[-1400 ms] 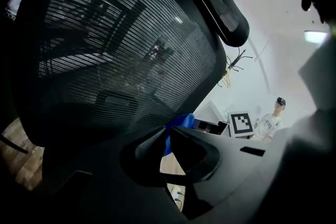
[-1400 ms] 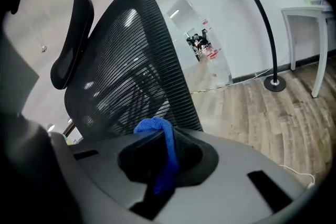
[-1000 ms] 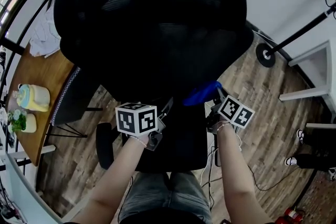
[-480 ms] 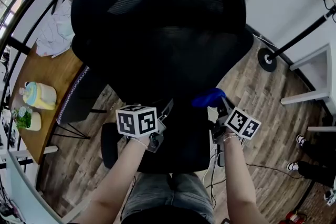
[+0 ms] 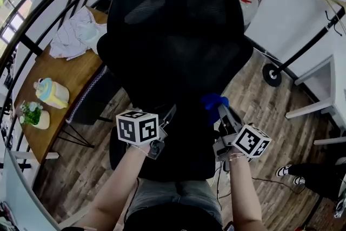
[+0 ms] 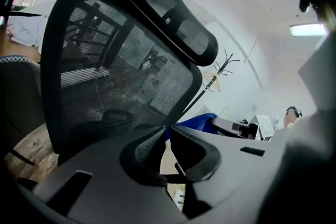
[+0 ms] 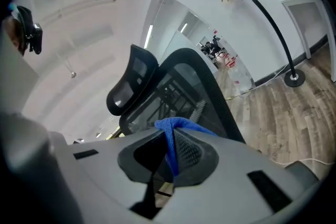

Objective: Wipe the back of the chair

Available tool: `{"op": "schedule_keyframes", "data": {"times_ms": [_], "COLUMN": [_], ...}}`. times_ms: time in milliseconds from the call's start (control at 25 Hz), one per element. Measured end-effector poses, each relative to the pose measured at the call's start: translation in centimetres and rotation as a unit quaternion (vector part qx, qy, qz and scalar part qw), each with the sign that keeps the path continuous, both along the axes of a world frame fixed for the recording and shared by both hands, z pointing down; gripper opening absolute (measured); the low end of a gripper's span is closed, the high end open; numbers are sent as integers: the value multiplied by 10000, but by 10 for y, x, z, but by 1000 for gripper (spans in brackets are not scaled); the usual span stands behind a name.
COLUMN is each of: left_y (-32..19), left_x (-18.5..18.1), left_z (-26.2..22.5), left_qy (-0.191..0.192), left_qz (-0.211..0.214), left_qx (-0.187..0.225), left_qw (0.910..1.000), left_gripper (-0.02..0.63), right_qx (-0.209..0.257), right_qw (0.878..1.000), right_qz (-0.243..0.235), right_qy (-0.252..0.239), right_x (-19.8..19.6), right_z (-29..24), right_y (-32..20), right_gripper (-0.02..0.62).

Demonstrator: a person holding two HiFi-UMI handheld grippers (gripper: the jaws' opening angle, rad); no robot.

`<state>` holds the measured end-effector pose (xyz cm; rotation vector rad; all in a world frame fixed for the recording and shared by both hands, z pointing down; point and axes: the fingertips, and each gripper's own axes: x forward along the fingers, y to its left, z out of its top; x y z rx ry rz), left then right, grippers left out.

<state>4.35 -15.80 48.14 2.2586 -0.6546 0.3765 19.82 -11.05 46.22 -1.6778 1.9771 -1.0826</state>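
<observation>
Closest to me, the left gripper (image 5: 171, 110) sits at about 7 o'clock in the head view. In its own view its jaws are pressed together at the tips with nothing between them (image 6: 166, 128). It points at the lower part of the chair, though I cannot tell whether it touches it.

At 5 o'clock, the right gripper (image 5: 221, 110) is clenched on a soft blue fabric cloth (image 5: 213, 101). The right gripper view shows the cloth pinched between the jaws and bunching out past the tips (image 7: 170, 126). The cloth lies against the lower right edge of the chair's back.

The tall black mesh office chair (image 5: 173, 46) fills the middle of the head view. Its backrest faces me, and its curved headrest (image 6: 173, 8) is at 12 o'clock.

Further out, at 9 o'clock, is a brown wooden tabletop (image 5: 62, 76). It carries a crumpled white cloth heap (image 5: 78, 32), a yellow and pale blue container (image 5: 51, 93) and a small green potted plant (image 5: 33, 114).

At 3 o'clock, a black metal coat stand (image 5: 303, 35) rises from the grey-brown plank floor (image 5: 259, 97).
</observation>
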Motion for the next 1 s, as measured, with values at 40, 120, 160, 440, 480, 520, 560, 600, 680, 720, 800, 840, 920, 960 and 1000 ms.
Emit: {"op": "schedule_keyframes", "data": {"times_ms": [40, 120, 160, 440, 480, 520, 560, 600, 680, 720, 800, 840, 920, 960, 1000], "left_y": [4, 14, 19, 40, 44, 48, 52, 57, 62, 63, 66, 68, 73, 74, 75], "left_x": [-2, -5, -7, -22, -22, -21, -21, -21, -25, -27, -32, -34, -34, -35, -36], "left_z": [-8, -25, -34, -95, -102, -109, -116, -121, -128, -129, -125, -122, -115, -112, -110], "left_qy": [8, 22, 35, 132, 208, 356, 556, 760, 1011, 1030, 913, 823, 676, 629, 588], "left_qz": [20, 63, 73, 232, 303, 380, 448, 485, 448, 395, 319, 329, 391, 401, 393], "left_qx": [87, 292, 414, 1402, 1506, 1573, 1603, 1613, 1654, 1693, 1743, 1742, 1711, 1688, 1657], "left_qw": [10000, 9996, 9991, 9898, 9879, 9862, 9845, 9828, 9800, 9794, 9799, 9807, 9822, 9828, 9836], "left_gripper": [38, 38, 38, 38, 38, 38, 38, 38, 38, 38, 38, 38, 38, 38, 38], "right_qx": [125, 380, 509, 990, 1037, 1103, 1186, 1278, 1422, 1451, 1450, 1441, 1417, 1395, 1363], "right_qw": [9999, 9987, 9976, 9887, 9877, 9864, 9849, 9832, 9799, 9789, 9776, 9772, 9769, 9772, 9778], "right_qz": [-52, -182, -268, -1010, -1072, -1128, -1177, -1224, -1328, -1384, -1493, -1540, -1594, -1598, -1591], "right_qy": [-75, -281, -398, -505, -477, -460, -454, -455, -437, -399, -304, -258, -156, -107, -73], "right_x": [-6, -19, -26, -82, -88, -94, -98, -103, -111, -114, -120, -122, -125, -125, -125], "right_z": [-12, -35, -47, -106, -112, -117, -122, -127, -133, -134, -133, -131, -128, -126, -124], "right_y": [2, 7, 9, 31, 34, 37, 40, 43, 48, 49, 51, 52, 53, 53, 53], "right_gripper": [44, 44, 44, 44, 44, 44, 44, 44, 44, 44, 44, 44, 44, 44, 44]}}
